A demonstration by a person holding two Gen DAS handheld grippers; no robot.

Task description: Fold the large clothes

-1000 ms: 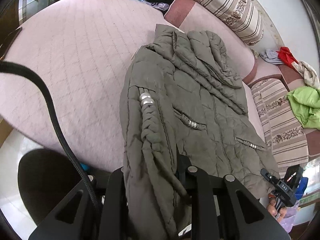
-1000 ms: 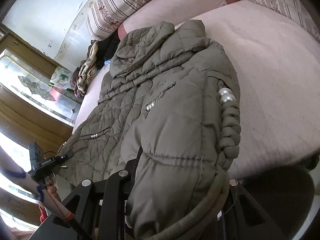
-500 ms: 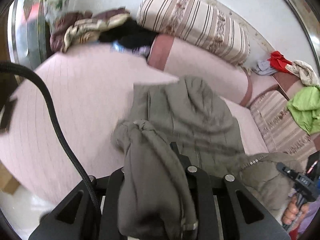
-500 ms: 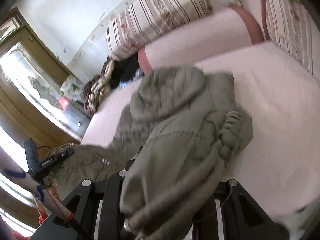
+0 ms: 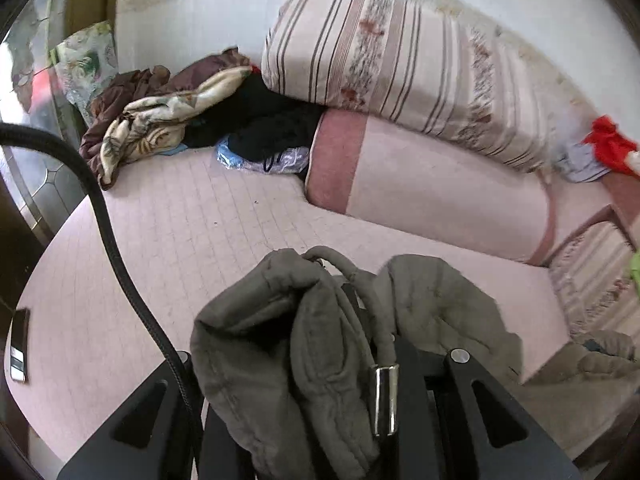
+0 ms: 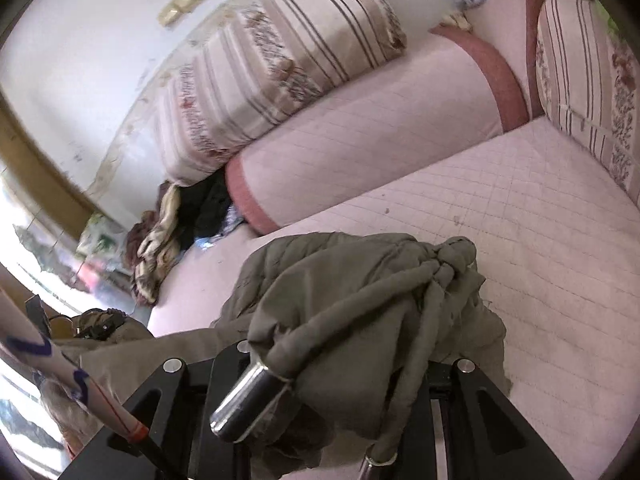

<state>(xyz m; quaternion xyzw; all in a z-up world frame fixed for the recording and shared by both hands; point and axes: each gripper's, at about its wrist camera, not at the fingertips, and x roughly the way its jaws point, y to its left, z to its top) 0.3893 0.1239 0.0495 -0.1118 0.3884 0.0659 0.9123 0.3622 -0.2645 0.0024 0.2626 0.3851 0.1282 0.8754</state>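
Two black grippers grip one olive-green quilted puffer jacket (image 5: 280,344), bunched in soft folds above the pale pink grid-stitched mattress (image 5: 192,216): left gripper (image 5: 352,360) nearly closed on fabric, right gripper (image 6: 344,360) clamped on a thicker wad with braided cords and shiny metal tips.

You're in a home bedroom: a quilted pink bed (image 5: 208,216), striped pillows (image 5: 400,68) and heaped clothes (image 5: 160,116) far left.

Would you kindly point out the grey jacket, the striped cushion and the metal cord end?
Grey jacket (image 5: 280,340): left wrist view, bunched quilted fabric.
Striped cushion (image 5: 400,68): left wrist view, middle of its face.
Metal cord end (image 6: 244,404): right wrist view, shiny barrel.
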